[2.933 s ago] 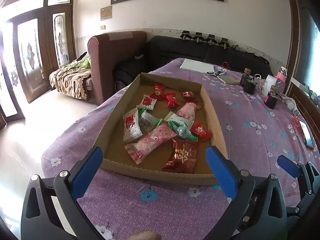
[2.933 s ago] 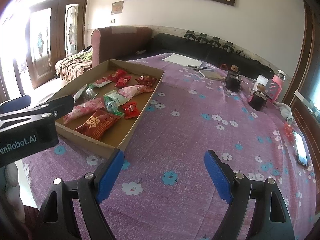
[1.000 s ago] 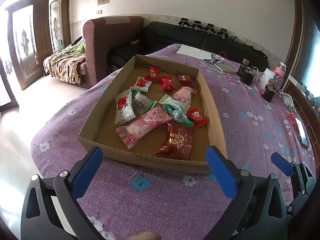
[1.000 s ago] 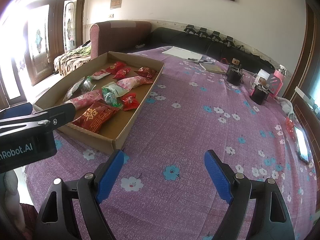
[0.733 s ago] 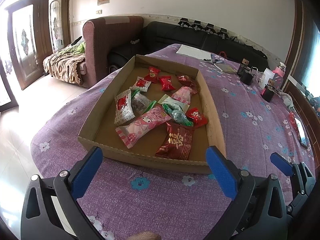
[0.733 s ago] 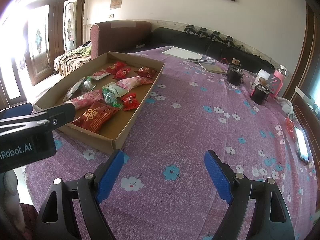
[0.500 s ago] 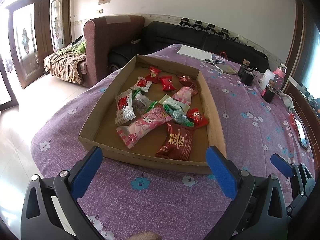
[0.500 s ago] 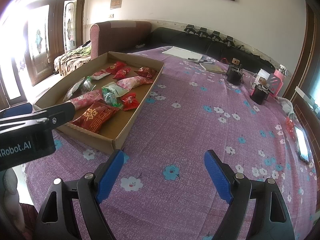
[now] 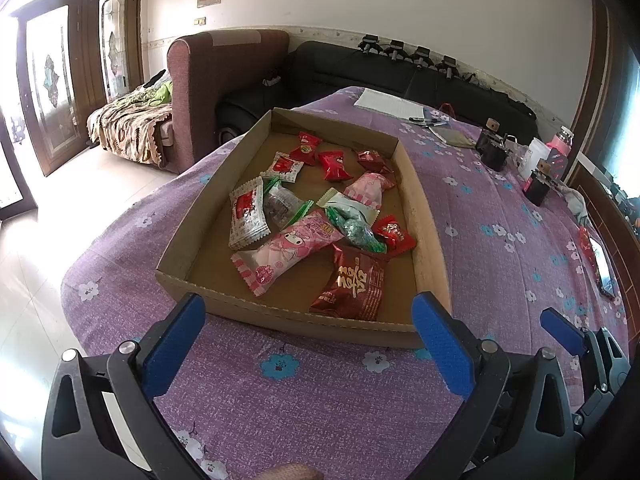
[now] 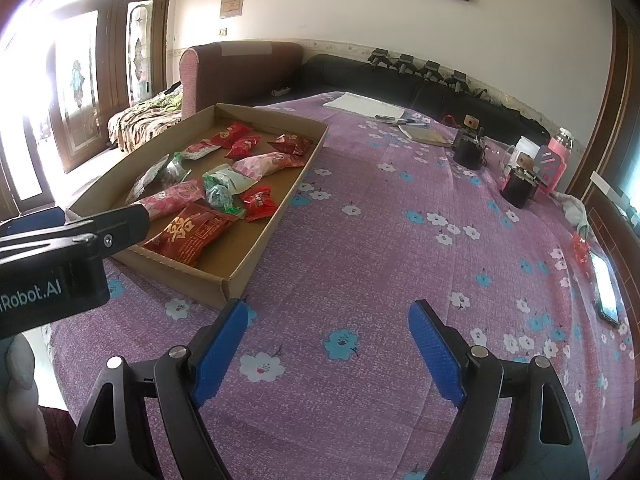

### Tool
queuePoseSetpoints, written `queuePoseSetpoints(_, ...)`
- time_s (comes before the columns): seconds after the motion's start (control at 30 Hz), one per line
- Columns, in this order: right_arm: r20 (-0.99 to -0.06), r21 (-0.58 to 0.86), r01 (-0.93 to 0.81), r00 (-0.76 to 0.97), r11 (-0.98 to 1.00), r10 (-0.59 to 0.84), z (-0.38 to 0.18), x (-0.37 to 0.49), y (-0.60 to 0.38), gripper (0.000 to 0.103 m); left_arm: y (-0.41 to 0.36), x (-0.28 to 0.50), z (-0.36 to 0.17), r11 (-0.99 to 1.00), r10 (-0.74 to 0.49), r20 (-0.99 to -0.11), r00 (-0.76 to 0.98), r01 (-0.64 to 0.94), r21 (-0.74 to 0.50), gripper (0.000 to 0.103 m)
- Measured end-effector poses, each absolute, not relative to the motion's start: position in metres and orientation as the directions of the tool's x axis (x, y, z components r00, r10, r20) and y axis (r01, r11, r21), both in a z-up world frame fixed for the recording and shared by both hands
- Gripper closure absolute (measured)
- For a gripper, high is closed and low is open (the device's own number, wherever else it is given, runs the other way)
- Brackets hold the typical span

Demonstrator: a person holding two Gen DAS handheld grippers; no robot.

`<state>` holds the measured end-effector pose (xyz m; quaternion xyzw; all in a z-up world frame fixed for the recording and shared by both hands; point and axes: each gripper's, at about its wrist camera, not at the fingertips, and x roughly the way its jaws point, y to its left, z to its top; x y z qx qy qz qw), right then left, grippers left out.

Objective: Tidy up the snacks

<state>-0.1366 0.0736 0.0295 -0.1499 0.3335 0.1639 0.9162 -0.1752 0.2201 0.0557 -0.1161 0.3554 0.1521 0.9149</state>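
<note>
Left gripper (image 9: 308,340) spread wide, empty, hovering over purple cloth (image 9: 320,400) just short of tray (image 9: 424,216) near wall. Right gripper (image 10: 328,344) also spread, empty, over bare cloth beside tray. Snacks all in tray: dark red pack (image 9: 352,282) nearest, pink pack (image 9: 286,250) next, green candy (image 9: 354,228), small red ones (image 9: 332,164) at far end. Loose jumble, so could be mid-sort or tidied already; can't call step. Cups, bottle (image 10: 554,160) far right.

left gripper (image 10: 60,248) cut off at frame edge, phone (image 10: 604,288) partly cropped
</note>
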Motion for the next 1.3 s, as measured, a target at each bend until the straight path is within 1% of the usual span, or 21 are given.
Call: queuePoseSetpoints(1.3,-0.661,-0.163,-0.400,0.723,0.902,0.201,0.0295,-0.1363,0.0725,0.019,0.2158,-0.1774,0.0507,0.924,0.195,-0.695,0.692,-0.367,-0.106,0.000)
